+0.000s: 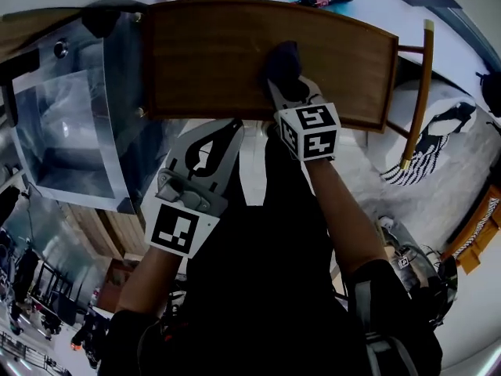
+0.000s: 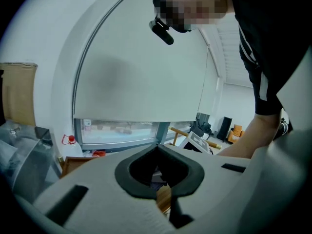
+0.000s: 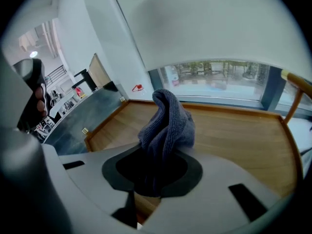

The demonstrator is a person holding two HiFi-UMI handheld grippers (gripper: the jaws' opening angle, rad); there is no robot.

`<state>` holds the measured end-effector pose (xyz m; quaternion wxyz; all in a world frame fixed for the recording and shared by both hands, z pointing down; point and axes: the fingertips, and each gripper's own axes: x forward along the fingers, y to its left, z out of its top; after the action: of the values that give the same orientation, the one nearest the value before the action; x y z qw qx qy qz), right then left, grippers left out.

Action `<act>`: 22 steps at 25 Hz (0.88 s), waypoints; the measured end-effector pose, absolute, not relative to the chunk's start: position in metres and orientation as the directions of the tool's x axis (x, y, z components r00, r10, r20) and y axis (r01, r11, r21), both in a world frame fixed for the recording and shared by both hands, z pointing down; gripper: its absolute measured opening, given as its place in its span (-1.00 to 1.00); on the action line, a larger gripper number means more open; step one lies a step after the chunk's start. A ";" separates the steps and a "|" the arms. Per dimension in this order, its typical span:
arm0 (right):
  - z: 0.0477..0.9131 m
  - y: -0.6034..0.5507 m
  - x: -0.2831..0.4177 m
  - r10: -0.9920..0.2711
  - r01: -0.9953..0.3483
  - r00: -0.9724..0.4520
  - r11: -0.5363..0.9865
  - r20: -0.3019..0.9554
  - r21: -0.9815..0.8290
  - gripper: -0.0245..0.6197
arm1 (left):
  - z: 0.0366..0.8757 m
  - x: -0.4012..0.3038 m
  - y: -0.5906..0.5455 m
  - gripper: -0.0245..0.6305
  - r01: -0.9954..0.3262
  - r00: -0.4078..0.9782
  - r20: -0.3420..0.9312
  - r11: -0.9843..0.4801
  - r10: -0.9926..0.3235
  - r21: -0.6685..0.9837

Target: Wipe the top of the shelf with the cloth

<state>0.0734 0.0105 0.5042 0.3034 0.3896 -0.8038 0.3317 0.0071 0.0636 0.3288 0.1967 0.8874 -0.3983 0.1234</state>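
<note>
Currently your right tongs (image 1: 286, 86) are pinched on the cloth (image 1: 283, 61), a dark blue-grey knitted rag that bunches out ahead of the tips in a tall fold. In the right gripper view the cloth (image 3: 168, 123) fills the hollow between the tongs (image 3: 162, 150) and rises over the wooden shelf top (image 3: 239, 135). From the head view the cloth sits over the shelf (image 1: 203, 61) a little right of its middle, about halfway between the near and far edges. Whether it presses on the wood cannot be told. Your right arm reaches across the shelf's near edge, with the marker cube (image 1: 309, 131) just on the near side of that edge.

Your left tongs (image 1: 225, 133) hang on the near side of the shelf, left of the right ones and off the wood. In the left gripper view their tips are pressed together (image 2: 157, 147) with nothing between them, and they point up towards a pale roller blind (image 2: 141, 72).

To the left of the shelf, touching its end, stands a clear plastic bin (image 1: 70, 116). Beyond the shelf's far edge runs a window (image 3: 219, 77).
</note>
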 end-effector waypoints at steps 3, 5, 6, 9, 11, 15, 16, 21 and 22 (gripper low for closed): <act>0.502 0.021 0.024 -0.384 -0.785 -0.555 0.534 0.738 -0.313 -0.69 | 0.332 -0.029 0.072 -0.87 -0.784 0.619 0.384 -0.566 -0.686 0.254; 0.502 0.027 -0.007 -0.355 -0.757 -0.580 0.568 0.733 -0.324 -0.69 | 0.333 -0.051 0.076 -0.87 -0.802 0.596 0.386 -0.539 -0.704 0.257; 0.501 0.031 -0.022 -0.340 -0.741 -0.593 0.584 0.730 -0.330 -0.69 | 0.334 -0.061 0.078 -0.87 -0.810 0.586 0.387 -0.527 -0.712 0.258; 0.498 0.045 -0.067 -0.291 -0.692 -0.630 0.631 0.720 -0.351 -0.69 | 0.335 -0.090 0.084 -0.87 -0.832 0.554 0.384 -0.490 -0.738 0.260; 0.498 0.056 -0.093 -0.259 -0.661 -0.648 0.658 0.716 -0.361 -0.69 | 0.336 -0.108 0.090 -0.87 -0.844 0.536 0.382 -0.466 -0.753 0.264; 0.502 0.072 -0.134 -0.211 -0.617 -0.668 0.693 0.713 -0.373 -0.69 | 0.338 -0.137 0.101 -0.87 -0.861 0.506 0.377 -0.427 -0.776 0.277; 0.503 0.074 -0.142 -0.204 -0.610 -0.670 0.698 0.714 -0.374 -0.69 | 0.338 -0.142 0.103 -0.87 -0.864 0.500 0.374 -0.419 -0.781 0.280; 0.509 0.083 -0.170 -0.177 -0.590 -0.671 0.715 0.720 -0.374 -0.69 | 0.337 -0.163 0.113 -0.87 -0.872 0.481 0.359 -0.391 -0.800 0.296; 0.511 0.085 -0.174 -0.172 -0.588 -0.669 0.718 0.723 -0.373 -0.69 | 0.338 -0.167 0.115 -0.87 -0.872 0.478 0.358 -0.387 -0.802 0.299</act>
<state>-0.1740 0.0850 0.5113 0.3420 0.2207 -0.8613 0.3041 -0.1667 0.1151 0.3379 0.2271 0.8292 -0.5048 0.0773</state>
